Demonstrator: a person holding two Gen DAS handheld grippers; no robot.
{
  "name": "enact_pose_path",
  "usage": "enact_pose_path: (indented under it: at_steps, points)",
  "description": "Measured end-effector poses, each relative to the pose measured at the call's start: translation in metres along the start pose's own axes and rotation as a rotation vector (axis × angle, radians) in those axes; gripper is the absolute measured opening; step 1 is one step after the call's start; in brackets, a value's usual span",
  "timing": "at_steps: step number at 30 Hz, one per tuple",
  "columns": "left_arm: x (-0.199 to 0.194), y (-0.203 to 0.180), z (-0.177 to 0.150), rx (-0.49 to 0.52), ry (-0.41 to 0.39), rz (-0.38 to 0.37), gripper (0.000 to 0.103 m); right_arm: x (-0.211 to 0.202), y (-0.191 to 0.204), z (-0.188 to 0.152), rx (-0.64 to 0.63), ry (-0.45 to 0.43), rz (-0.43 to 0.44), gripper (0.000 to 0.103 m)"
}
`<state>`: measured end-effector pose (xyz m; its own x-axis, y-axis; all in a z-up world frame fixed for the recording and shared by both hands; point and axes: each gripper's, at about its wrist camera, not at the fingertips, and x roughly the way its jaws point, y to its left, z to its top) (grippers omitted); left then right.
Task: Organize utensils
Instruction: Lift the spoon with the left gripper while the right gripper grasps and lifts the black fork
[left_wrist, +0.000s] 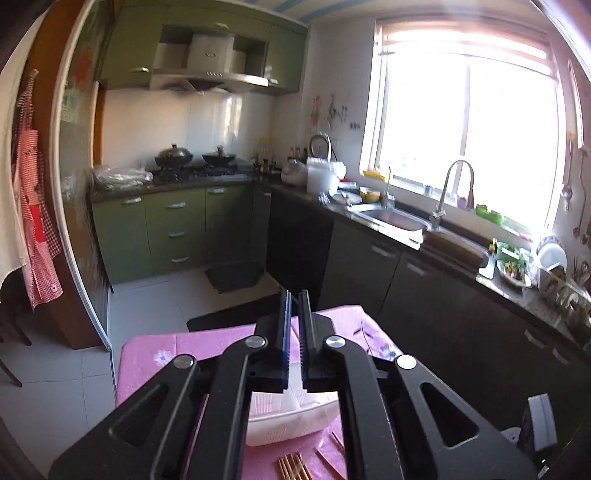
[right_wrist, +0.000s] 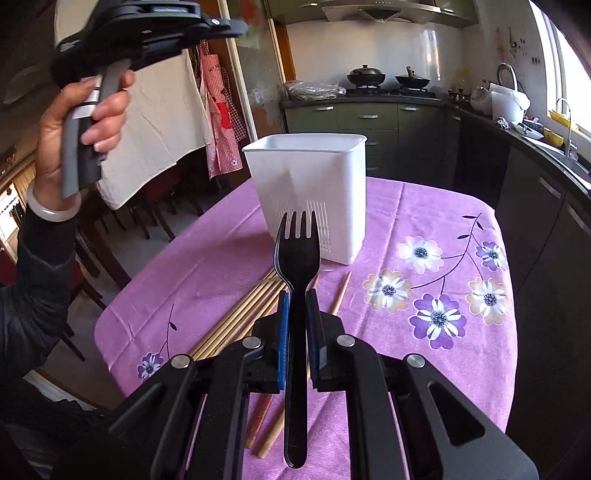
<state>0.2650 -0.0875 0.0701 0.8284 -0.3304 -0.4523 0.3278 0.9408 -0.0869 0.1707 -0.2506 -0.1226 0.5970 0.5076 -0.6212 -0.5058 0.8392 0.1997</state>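
My right gripper (right_wrist: 296, 295) is shut on a black plastic fork (right_wrist: 296, 254), tines pointing away, held above the table in front of a white utensil holder (right_wrist: 310, 192). The holder stands upright on the pink flowered tablecloth (right_wrist: 424, 229). Several wooden chopsticks (right_wrist: 240, 314) lie on the cloth under the fork. My left gripper (left_wrist: 294, 299) is raised high above the table, its fingers nearly together with nothing between them. It also shows in the right wrist view (right_wrist: 229, 26) at the upper left. The holder (left_wrist: 291, 417) and chopsticks (left_wrist: 291, 469) show below it.
A kitchen counter with a sink (left_wrist: 391, 218) and tap runs along the right. Green cabinets and a stove with two pans (right_wrist: 388, 79) stand at the back. A red checked apron (right_wrist: 221, 110) and a white cloth hang at the left.
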Motion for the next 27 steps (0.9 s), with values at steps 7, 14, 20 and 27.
enact_pose_path:
  at_steps: [7, 14, 20, 27]
  points:
    - [0.044, -0.050, -0.076, 0.353, 0.316, -0.102, 0.004, 0.000, -0.018, -0.002, 0.039, 0.000, 0.003, 0.010]
    - [0.121, -0.050, -0.170, 0.461, 0.678, -0.170, 0.007, 0.001, -0.025, -0.008, 0.071, 0.004, 0.017, 0.010]
    - [0.154, -0.038, -0.189, 0.423, 0.763, -0.174, 0.010, -0.001, -0.027, -0.013, 0.087, 0.015, 0.008, 0.010]
    - [0.165, -0.042, -0.197, 0.448, 0.790, -0.179, 0.027, 0.003, -0.030, -0.015, 0.099, 0.024, 0.011, 0.010]
